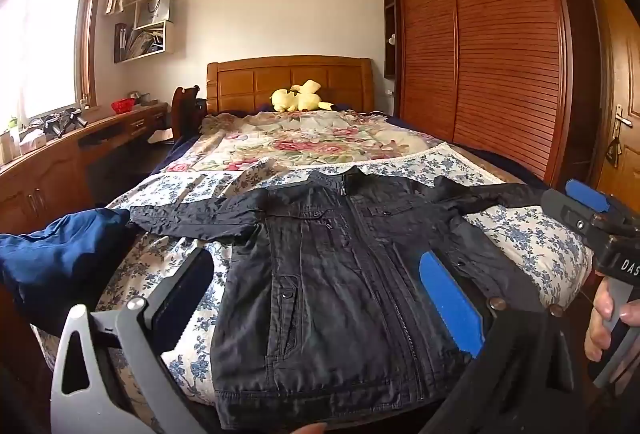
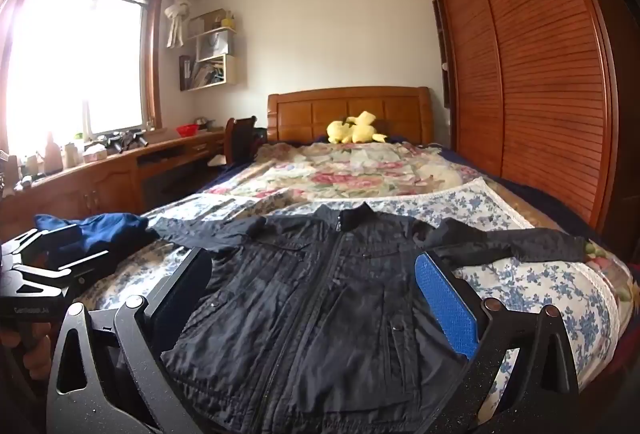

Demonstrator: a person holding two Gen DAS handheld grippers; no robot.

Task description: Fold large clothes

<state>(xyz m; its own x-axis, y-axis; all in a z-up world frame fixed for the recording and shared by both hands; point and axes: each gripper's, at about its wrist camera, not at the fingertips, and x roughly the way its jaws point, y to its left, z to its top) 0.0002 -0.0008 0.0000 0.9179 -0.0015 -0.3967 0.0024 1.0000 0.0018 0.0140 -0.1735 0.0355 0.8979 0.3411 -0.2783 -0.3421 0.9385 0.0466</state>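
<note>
1. One black jacket (image 1: 340,274) lies face up and zipped on the floral bedspread (image 1: 532,234), collar toward the headboard (image 1: 290,81), both sleeves spread out sideways.
2. The jacket's hem is cut off by the lower frame edge in both views; its pocket details are hard to make out in the dark fabric.
3. One blue garment (image 1: 52,258) lies crumpled just beside the jacket's left sleeve, partly hidden behind the left gripper in the right wrist view.
4. One yellow plush toy (image 1: 300,97) sits against the headboard, well beyond the jacket's collar.
5. The left gripper (image 1: 320,298) hovers over the jacket's lower half, jaws spread wide, holding nothing.
6. The right gripper (image 2: 316,298) hangs likewise above the jacket, jaws wide apart and empty.
7. Whether either gripper's fingers touch the fabric cannot be told.
</note>
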